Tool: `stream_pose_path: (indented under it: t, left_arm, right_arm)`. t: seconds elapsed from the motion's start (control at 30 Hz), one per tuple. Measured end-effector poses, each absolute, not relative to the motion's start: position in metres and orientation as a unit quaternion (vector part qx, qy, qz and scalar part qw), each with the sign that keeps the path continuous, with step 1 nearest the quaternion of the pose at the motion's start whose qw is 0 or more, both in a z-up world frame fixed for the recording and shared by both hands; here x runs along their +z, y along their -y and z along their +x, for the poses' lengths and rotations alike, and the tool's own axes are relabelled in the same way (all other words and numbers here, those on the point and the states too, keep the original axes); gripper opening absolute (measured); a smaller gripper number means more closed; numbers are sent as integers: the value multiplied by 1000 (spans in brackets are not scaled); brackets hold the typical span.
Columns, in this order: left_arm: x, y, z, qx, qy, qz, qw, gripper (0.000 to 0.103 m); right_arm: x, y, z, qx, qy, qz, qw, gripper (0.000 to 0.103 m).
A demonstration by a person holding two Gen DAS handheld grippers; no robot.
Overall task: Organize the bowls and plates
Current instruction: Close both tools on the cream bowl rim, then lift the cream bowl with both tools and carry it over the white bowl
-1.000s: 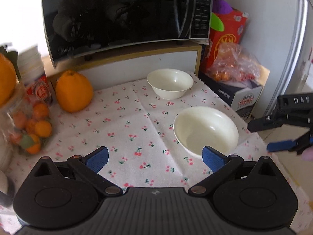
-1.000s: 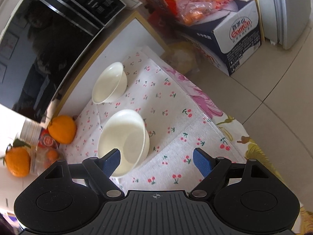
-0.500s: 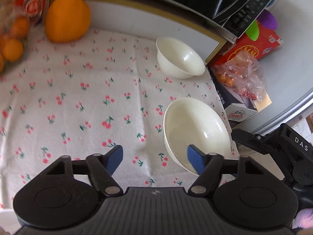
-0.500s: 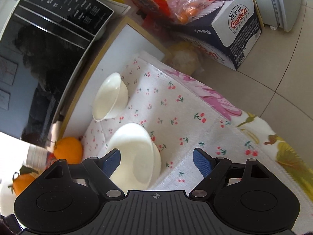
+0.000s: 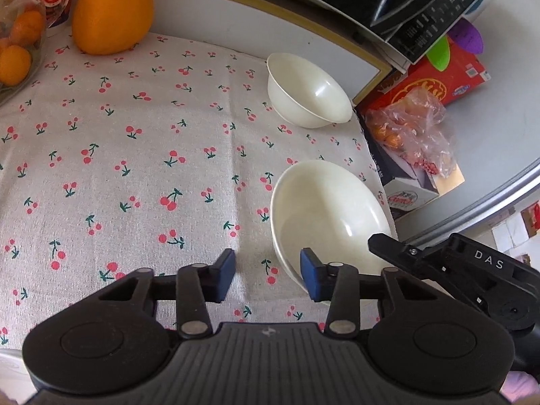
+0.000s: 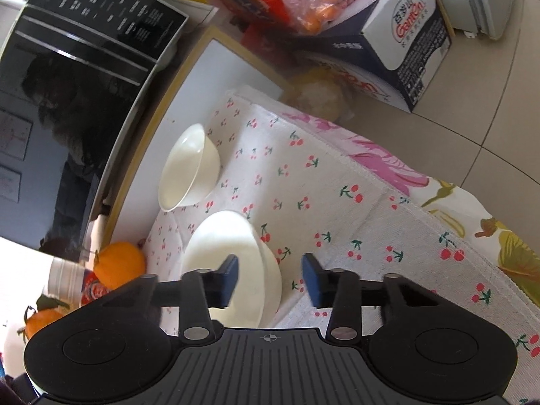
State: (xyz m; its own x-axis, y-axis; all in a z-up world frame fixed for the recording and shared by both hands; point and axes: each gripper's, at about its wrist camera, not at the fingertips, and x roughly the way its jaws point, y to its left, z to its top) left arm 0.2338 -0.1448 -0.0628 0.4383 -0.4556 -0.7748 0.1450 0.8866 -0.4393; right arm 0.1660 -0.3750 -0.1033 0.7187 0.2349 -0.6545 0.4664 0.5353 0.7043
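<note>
A large white bowl (image 5: 332, 216) sits on the cherry-print cloth near the table's right edge; it also shows in the right wrist view (image 6: 226, 256). A smaller white bowl (image 5: 308, 92) stands farther back by the microwave shelf, also in the right wrist view (image 6: 189, 168). My left gripper (image 5: 268, 278) is open, its jaws straddling the large bowl's near-left rim, right pad inside the bowl. My right gripper (image 6: 270, 278) is open, straddling the bowl's right rim, left pad over the inside. The right gripper's body (image 5: 465, 270) shows beside the bowl.
A microwave (image 5: 422, 0) stands on a white shelf at the back. A big orange fruit (image 5: 111, 13) and a bag of small oranges (image 5: 17, 44) lie at the back left. Boxes and bagged fruit (image 5: 415, 125) stand on the floor past the table's right edge (image 6: 388, 185).
Both grippers have narrowed their jaws and moved in on the large bowl, now straddling its rim from opposite sides. The bowls have not moved.
</note>
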Motion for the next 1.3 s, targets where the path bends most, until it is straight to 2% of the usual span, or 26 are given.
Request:
stream_pose_path:
  t: [0.17,0.33,0.7,1.3]
  left_arm:
    - [-64,147,233,-181,-501,-152,832,20]
    - [-63,150,233,-183,-501,-143,834,12]
    - [-60,155,229,-195,-488,-126,841,12]
    - [-38,142,208,-204,-475,-137,845,13]
  right_arm:
    - [-100,370,167,-64,-372,461,803,19]
    - [-98,368,169,-59,-375,454,806,14]
    - [-94,367,169,-66,-382,440,810,14]
    - [-55,363,155,-36,-380,419,824,14]
